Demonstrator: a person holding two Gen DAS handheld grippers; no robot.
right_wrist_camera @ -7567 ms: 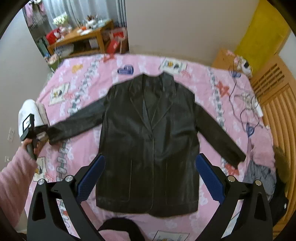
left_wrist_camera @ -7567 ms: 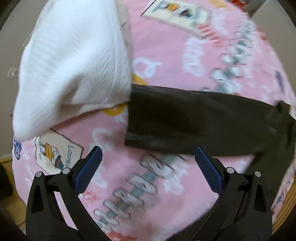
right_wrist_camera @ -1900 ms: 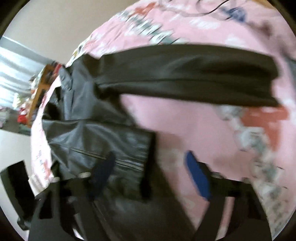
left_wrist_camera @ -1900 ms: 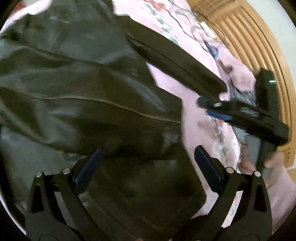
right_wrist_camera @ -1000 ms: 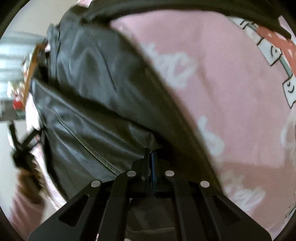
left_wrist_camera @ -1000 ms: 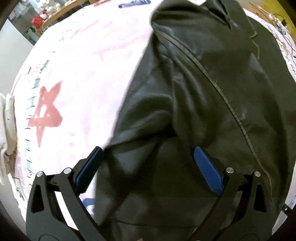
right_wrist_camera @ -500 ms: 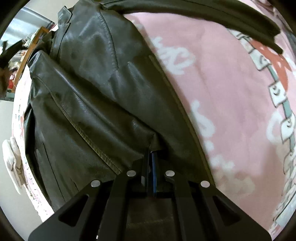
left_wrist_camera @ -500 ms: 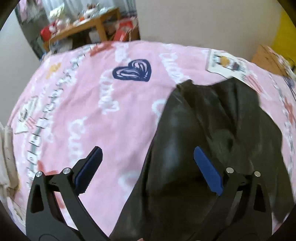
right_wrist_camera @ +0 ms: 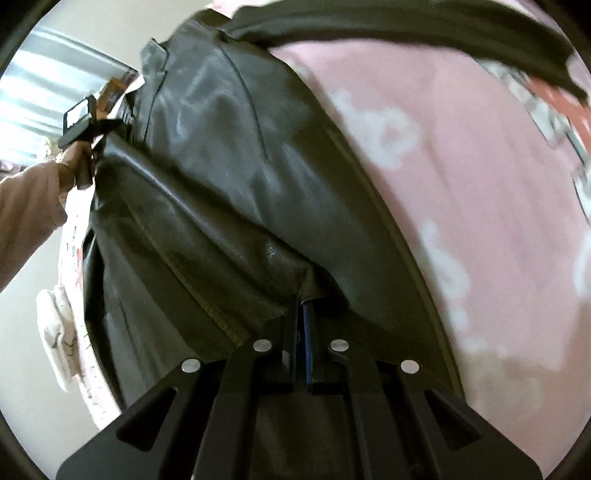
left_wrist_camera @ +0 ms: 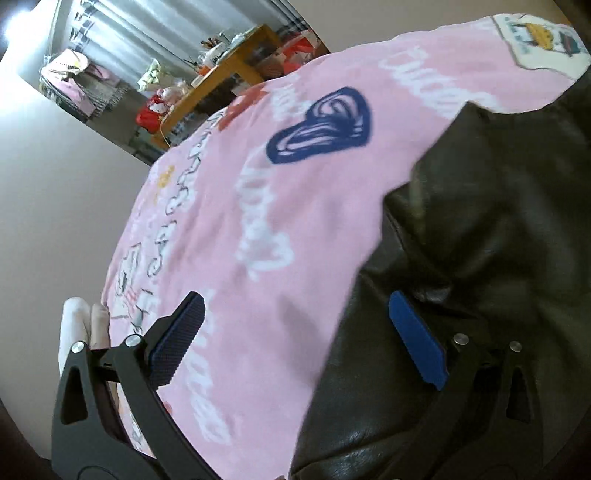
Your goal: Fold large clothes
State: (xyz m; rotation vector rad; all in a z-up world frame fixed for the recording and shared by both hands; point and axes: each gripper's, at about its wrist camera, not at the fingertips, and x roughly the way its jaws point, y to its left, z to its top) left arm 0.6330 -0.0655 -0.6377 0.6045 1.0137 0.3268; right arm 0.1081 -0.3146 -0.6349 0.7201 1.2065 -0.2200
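A dark leather jacket lies on a pink printed bedspread. Its left half is folded over the body. My right gripper is shut on a fold of the jacket near its hem. One sleeve stretches across the top of the right wrist view. In the left wrist view the jacket's shoulder fills the right side. My left gripper is open and empty, its right pad against the leather, its left pad over the bedspread. It also shows in the right wrist view at the jacket's collar end.
A white folded cloth lies at the bed's left edge. A wooden table with clutter stands beyond the bed's far end, by a curtain. A plain wall runs along the left side.
My left gripper has tilted and moved along the jacket's shoulder edge toward the collar. My right gripper stays shut on the jacket fold and has lifted it a little.
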